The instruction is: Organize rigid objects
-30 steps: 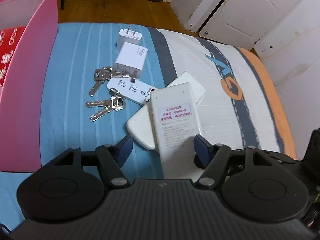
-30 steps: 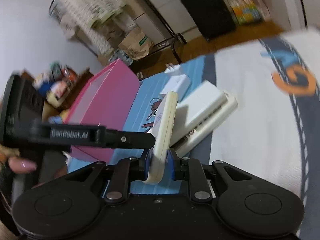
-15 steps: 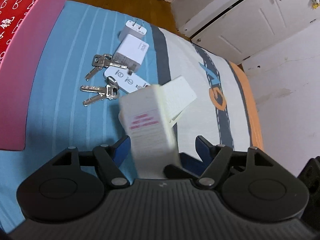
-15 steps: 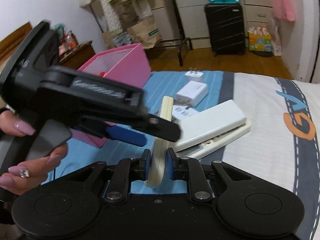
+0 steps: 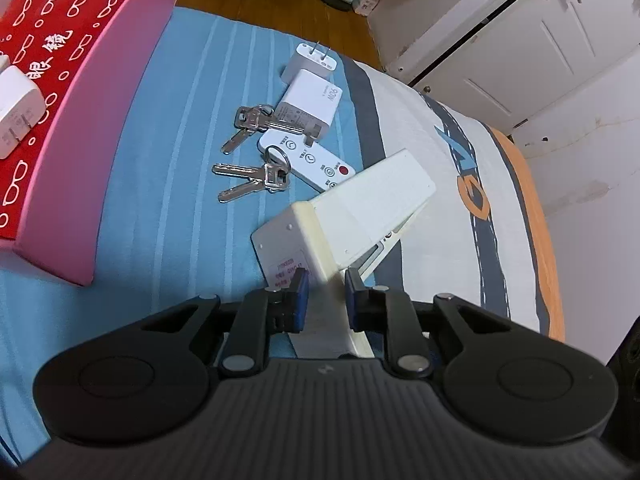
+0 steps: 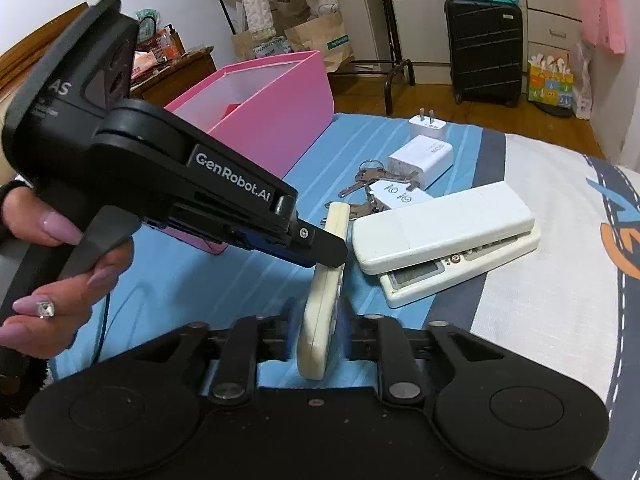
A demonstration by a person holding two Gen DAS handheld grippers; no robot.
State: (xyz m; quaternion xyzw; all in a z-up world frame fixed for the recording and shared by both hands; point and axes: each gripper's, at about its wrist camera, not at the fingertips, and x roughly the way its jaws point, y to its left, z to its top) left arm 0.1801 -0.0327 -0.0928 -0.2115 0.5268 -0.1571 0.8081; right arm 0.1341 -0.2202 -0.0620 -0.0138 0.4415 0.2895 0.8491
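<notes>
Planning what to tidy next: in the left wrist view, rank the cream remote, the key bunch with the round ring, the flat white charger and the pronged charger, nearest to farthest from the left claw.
1. Cream remote: between the closing left claw pads.
2. Key bunch with the round ring: ahead, slightly left.
3. Flat white charger: beyond the keys.
4. Pronged charger: farthest, by the bed's far edge.

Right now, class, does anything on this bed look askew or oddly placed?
Yes. The cream remote stands on edge between both grippers instead of lying flat: the left gripper is closing on it while the right gripper opens. Behind it, two white remotes lie stacked crookedly, the lower one sticking out.
</notes>
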